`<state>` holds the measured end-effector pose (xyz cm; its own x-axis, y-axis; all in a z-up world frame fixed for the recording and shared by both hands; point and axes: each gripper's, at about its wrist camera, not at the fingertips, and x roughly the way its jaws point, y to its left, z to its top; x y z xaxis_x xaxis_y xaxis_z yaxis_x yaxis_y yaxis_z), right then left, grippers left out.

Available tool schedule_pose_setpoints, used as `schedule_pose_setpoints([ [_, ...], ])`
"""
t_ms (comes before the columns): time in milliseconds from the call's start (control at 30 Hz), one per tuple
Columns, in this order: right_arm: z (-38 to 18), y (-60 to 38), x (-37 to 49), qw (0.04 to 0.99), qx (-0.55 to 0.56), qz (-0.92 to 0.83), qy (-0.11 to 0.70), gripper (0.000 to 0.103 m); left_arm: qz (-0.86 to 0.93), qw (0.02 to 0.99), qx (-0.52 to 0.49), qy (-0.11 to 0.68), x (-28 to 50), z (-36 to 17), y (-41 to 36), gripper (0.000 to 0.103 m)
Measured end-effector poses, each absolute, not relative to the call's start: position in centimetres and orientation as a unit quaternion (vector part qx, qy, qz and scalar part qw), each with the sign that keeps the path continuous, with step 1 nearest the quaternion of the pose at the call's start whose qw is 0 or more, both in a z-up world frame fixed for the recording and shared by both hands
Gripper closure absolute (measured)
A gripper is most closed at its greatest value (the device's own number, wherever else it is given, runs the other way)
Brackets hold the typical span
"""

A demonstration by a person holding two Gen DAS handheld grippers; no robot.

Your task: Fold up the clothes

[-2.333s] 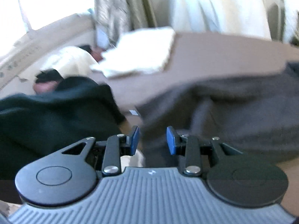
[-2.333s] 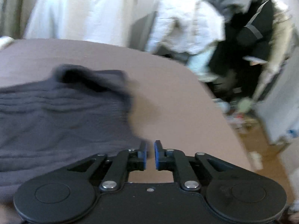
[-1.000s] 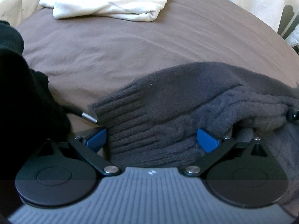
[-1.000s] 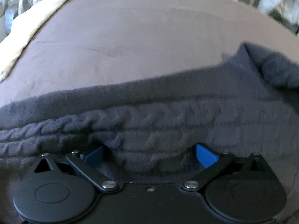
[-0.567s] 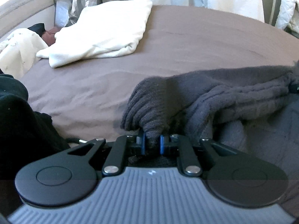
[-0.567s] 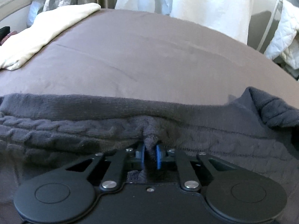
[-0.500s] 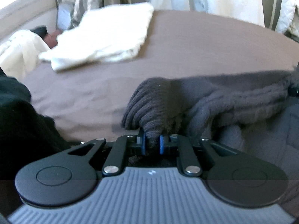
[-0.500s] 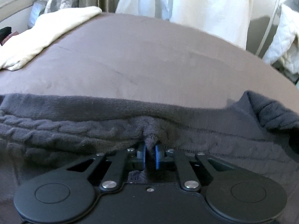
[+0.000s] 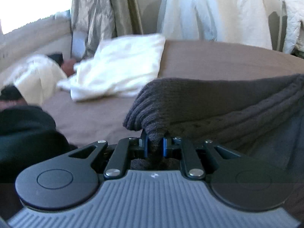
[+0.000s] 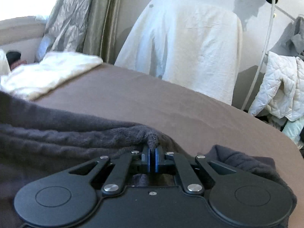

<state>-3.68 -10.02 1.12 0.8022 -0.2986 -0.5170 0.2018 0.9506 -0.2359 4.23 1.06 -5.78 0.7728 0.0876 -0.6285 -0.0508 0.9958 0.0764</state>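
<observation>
1. Black garment (image 9: 28, 131) is lying bunched at the near left of the left wrist view, on the brown bedcover (image 9: 218, 60).
2. Farther back on the left, a folded cream blanket (image 9: 119, 70) is resting on the bedcover, blurred, in front of a shiny grey-green curtain (image 9: 98, 9).
3. Left gripper (image 9: 153, 142) is pinching the ribbed edge of the dark grey cable-knit sweater (image 9: 218, 104); its blue pads (image 9: 145, 144) are squeezing a thick fold of knit, and the fabric is hanging taut away to the right above the bed.
4. Right gripper (image 10: 152, 158) is clamping a small peak of the same sweater (image 10: 66, 136), its jaws pressed nearly together on the thin fold; the knit is stretching leftward from it, while another part is lying crumpled at the near right.
5. Beyond the bedcover (image 10: 152, 98), a white sheet (image 10: 186, 43) is draping over something tall against the wall.
6. At the far right, a white quilted jacket (image 10: 281, 87) is hanging on a rack.
</observation>
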Motion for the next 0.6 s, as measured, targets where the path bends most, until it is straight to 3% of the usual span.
schedule_pose_setpoints([
  [100,0.3,-10.2,-3.5,0.946,-0.078,-0.121,0.289,0.098,0.014,0.923,-0.007,0.385,5.6,-7.3,2.0,0.087],
  [233,-1.3,-10.1,-3.3,0.945,-0.077,-0.098,0.303,0.098,0.001,0.899,-0.044,0.436,6.8,-9.5,3.2,0.074],
  [333,-2.1,-10.6,-3.7,0.942,-0.075,-0.108,0.308,0.098,0.009,0.901,-0.045,0.432,7.1,-9.3,3.6,0.061],
  [400,-2.2,-10.9,-4.1,0.943,-0.068,-0.112,0.306,0.098,0.019,0.903,-0.044,0.427,7.5,-9.2,3.6,0.044],
  [467,-2.0,-11.2,-4.3,0.944,-0.064,-0.108,0.306,0.098,0.022,0.902,-0.05,0.429,8.5,-9.5,3.6,0.039],
  [533,-2.1,-11.3,-4.1,0.943,-0.067,-0.101,0.31,0.098,0.013,0.896,-0.057,0.441,9.7,-10.3,3.5,0.04],
  [567,-2.0,-11.5,-4.0,0.944,-0.066,-0.097,0.309,0.098,0.006,0.895,-0.054,0.443,10.1,-10.6,3.3,0.052],
  [600,-2.0,-11.7,-3.7,0.945,-0.062,-0.094,0.309,0.098,0.001,0.896,-0.047,0.442,10.4,-10.7,3.0,0.084],
])
